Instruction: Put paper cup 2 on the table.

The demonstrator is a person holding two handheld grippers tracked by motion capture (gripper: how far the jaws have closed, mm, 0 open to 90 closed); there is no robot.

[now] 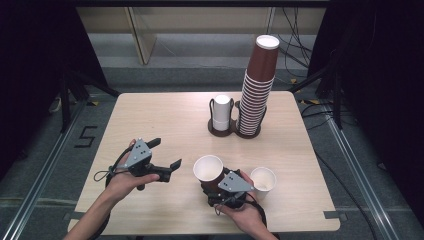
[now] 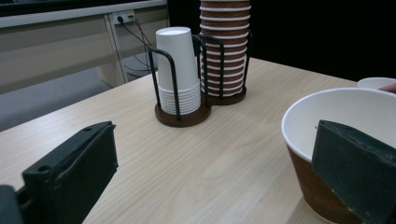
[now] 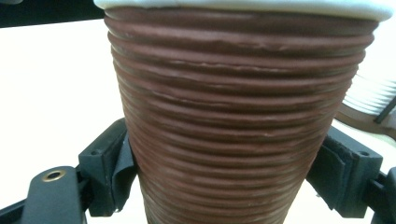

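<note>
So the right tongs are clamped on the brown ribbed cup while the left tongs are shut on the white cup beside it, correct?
Not quite. The left tongs hold nothing: the high view shows their jaws spread open over bare table, left of the brown ribbed cup. The white cup stands free. The right tongs are clamped on the brown ribbed cup, as the right gripper view shows.

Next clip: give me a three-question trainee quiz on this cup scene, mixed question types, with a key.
1. True or false: the right claw is shut on the brown cup.
2. Which stack in the cup holder is taller? A) white stack B) brown stack
3. Fill in: the left claw is ____, gripping nothing.

Key: 1 true; 2 B; 3 open.
</note>
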